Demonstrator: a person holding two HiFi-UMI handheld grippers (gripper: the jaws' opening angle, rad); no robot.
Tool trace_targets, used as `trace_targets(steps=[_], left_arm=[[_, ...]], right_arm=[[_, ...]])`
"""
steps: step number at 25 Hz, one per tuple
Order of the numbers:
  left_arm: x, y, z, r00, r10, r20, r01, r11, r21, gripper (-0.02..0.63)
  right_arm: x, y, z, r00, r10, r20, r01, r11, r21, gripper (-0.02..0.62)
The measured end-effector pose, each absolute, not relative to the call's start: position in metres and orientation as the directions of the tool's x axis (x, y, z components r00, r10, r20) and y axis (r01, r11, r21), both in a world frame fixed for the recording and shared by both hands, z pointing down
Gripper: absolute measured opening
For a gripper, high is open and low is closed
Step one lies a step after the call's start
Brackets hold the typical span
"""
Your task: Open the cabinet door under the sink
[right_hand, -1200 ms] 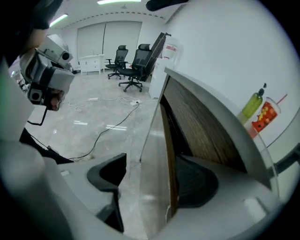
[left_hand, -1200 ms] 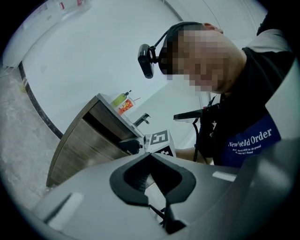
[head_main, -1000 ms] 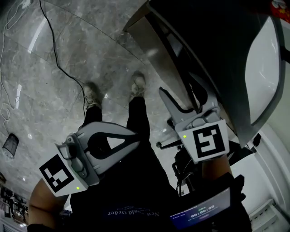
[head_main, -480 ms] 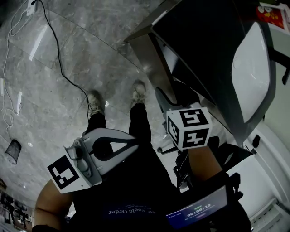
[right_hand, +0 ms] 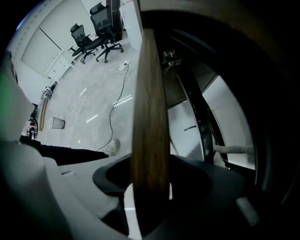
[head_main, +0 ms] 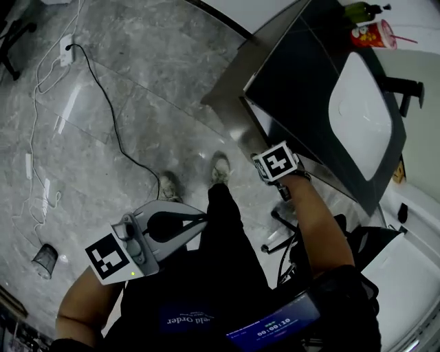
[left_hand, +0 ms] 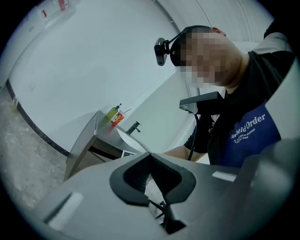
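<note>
The sink cabinet (head_main: 230, 103) carries a dark counter with a white basin (head_main: 361, 113). My right gripper (head_main: 278, 167) points straight down at the cabinet's front, mostly hidden under its marker cube. In the right gripper view the wooden edge of the cabinet door (right_hand: 149, 93) runs between the jaws of the right gripper (right_hand: 149, 164). They have just been closing and hold it, with the cabinet's dark inside and a white pipe (right_hand: 234, 149) to the right. My left gripper (head_main: 203, 220) hangs shut and empty by the person's left leg, away from the cabinet; the left gripper view shows this left gripper (left_hand: 151, 157) too.
A black cable (head_main: 113, 130) snakes over the marble floor, and a small bin (head_main: 45, 260) stands at the lower left. A faucet (head_main: 405, 89), a red cup (head_main: 375, 33) and a green bottle (head_main: 361, 10) stand on the counter. The person's shoes (head_main: 220, 167) are just before the cabinet.
My right gripper tipped from level to pointing down and sank to the cabinet's front edge. The left gripper lifted a little beside the leg. The head view swung towards the sink.
</note>
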State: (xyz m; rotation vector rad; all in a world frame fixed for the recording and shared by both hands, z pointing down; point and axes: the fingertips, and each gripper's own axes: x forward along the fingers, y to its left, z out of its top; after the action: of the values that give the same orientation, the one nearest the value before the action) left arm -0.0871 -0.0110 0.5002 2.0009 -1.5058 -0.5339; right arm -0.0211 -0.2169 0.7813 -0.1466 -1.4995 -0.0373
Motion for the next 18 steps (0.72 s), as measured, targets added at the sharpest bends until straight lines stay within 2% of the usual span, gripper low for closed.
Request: trace_targets(steps=[1, 5, 14, 18], left_arm=[[-0.093, -0.01, 0.496, 0.289, -0.957, 0.037, -0.735, -0.197, 0.649, 0.0], [-0.114, -0.016, 0.491, 0.291, -0.953, 0.081, -0.752, -0.175, 0.635, 0.0], [-0.161, -0.09, 0.482, 0.305, -0.93, 0.206, -0.806, -0.137, 0.576, 0.0], [-0.184, -0.128, 0.471, 0.318, -0.927, 0.2, -0.818, -0.161, 0.552, 0.0]], right_arm=[[-0.021, -0.221, 0.785, 0.07, 0.041, 0.997, 0.124, 0.991, -0.05, 0.193], [-0.035, -0.227, 0.782, 0.001, -0.037, 0.999, 0.155, 0.987, 0.036, 0.129], [-0.026, -0.207, 0.787, 0.015, -0.011, 1.0, 0.118, 0.993, 0.009, 0.118], [-0.026, -0.208, 0.786, 0.015, -0.01, 1.0, 0.113, 0.994, 0.008, 0.118]])
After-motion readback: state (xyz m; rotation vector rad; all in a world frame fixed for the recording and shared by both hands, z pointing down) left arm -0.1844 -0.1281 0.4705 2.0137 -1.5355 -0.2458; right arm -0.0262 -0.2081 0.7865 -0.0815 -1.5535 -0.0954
